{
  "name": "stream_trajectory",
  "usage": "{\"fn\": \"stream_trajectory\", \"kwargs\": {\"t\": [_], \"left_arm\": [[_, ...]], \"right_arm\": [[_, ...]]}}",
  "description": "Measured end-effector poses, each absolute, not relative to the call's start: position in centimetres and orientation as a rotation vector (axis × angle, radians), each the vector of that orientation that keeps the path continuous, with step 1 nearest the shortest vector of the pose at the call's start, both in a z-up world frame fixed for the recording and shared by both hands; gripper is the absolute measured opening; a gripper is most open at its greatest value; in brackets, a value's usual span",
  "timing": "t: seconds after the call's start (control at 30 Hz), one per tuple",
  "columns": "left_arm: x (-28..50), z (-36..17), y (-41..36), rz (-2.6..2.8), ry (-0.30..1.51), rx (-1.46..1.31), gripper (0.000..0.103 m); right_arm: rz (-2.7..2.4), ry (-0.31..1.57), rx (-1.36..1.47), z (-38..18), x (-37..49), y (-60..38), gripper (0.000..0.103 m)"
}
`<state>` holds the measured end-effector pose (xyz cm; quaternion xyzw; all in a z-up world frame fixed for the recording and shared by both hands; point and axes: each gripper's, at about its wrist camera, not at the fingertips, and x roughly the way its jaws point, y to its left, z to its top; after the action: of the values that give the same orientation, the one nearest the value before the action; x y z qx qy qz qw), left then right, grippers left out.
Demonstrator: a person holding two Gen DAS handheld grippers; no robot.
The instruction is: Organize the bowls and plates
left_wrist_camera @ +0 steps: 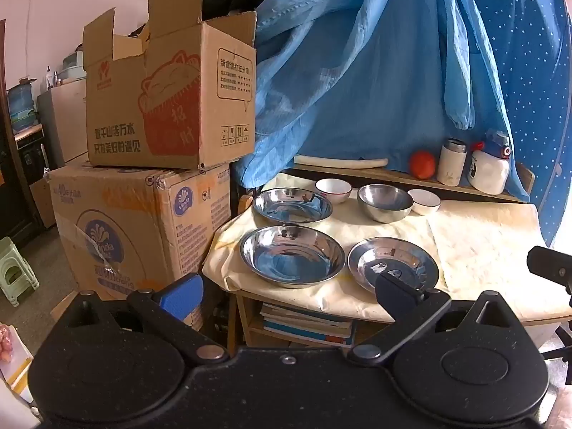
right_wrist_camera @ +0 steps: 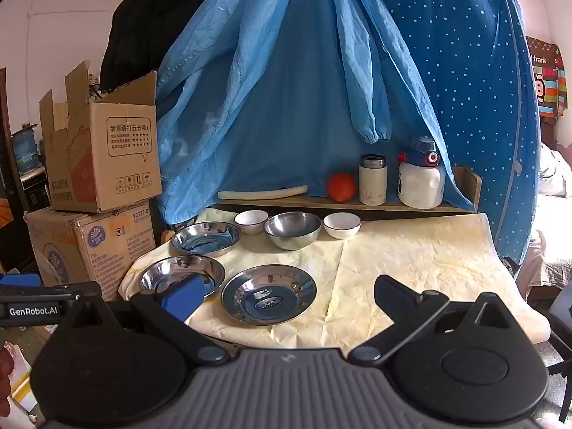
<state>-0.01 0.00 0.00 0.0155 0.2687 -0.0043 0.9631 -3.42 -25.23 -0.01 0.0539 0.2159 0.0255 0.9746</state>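
Three shallow steel plates lie on the cream-covered table (right_wrist_camera: pixel 411 257): one at the back left (right_wrist_camera: pixel 206 237), one at the front left (right_wrist_camera: pixel 182 275), one at the front middle (right_wrist_camera: pixel 269 293). Behind them stand a steel bowl (right_wrist_camera: pixel 292 229) and two white bowls (right_wrist_camera: pixel 251 221) (right_wrist_camera: pixel 342 225). My right gripper (right_wrist_camera: pixel 289 295) hovers open and empty before the table's front edge. My left gripper (left_wrist_camera: pixel 289 295) is open and empty too, off the table's front left corner, facing the same plates (left_wrist_camera: pixel 292 255) (left_wrist_camera: pixel 393 262) (left_wrist_camera: pixel 292 205) and steel bowl (left_wrist_camera: pixel 385 202).
A low wooden shelf (right_wrist_camera: pixel 321 203) behind the bowls carries a tomato (right_wrist_camera: pixel 341 186), a thermos (right_wrist_camera: pixel 372 178) and a white bottle (right_wrist_camera: pixel 420 182). Blue garments hang above it. Stacked cardboard boxes (left_wrist_camera: pixel 150 193) stand left of the table, books (left_wrist_camera: pixel 307 321) underneath, a green stool (left_wrist_camera: pixel 16 271) on the floor.
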Motion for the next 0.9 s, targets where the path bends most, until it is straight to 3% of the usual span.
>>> {"fn": "stream_trajectory", "kwargs": {"t": [0.9], "left_arm": [[0.33, -0.56, -0.32, -0.012, 0.553, 0.025, 0.102]], "right_arm": [[0.050, 0.443, 0.105, -0.36, -2.85, -24.99, 0.103]]}}
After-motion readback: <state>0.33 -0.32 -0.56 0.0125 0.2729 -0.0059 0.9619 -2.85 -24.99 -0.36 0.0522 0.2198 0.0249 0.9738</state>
